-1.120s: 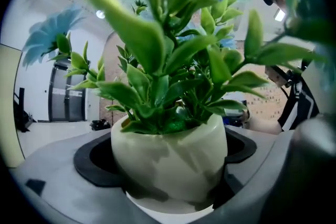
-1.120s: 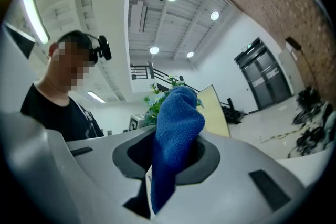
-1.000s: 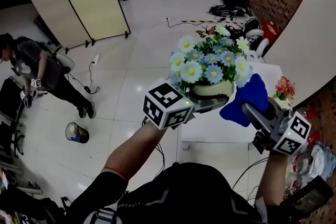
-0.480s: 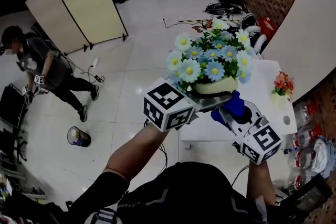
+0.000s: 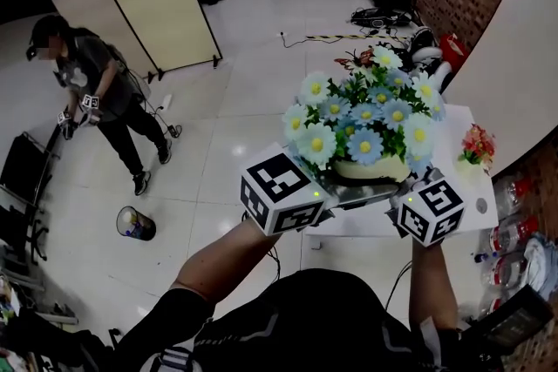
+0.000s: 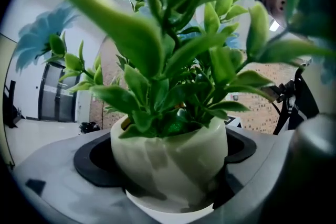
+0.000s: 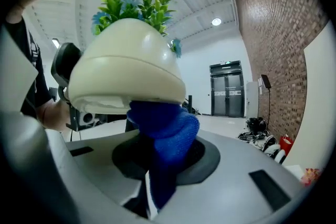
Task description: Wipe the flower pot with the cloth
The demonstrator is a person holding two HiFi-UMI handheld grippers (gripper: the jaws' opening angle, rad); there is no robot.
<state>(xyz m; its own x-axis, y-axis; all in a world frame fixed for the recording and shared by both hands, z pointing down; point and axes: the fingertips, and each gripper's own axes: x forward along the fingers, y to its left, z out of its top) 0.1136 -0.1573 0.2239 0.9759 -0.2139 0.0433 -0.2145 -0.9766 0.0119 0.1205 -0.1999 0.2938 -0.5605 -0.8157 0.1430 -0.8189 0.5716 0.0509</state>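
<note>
**A:** What did each gripper have hold of?

**B:** My left gripper [image 6: 169,178] was clamped round the cream ceramic flower pot [image 6: 170,157], up over the white table [image 5: 357,224]. My right gripper [image 7: 157,194] pinched the blue knitted cloth [image 7: 165,131] against the pot's underside. From my head cam the cloth was totally hidden.

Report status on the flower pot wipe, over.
Left tool shut on flower pot, held aloft. Right tool shut on blue cloth, cloth pressed against pot's underside. Nothing between them.
</note>
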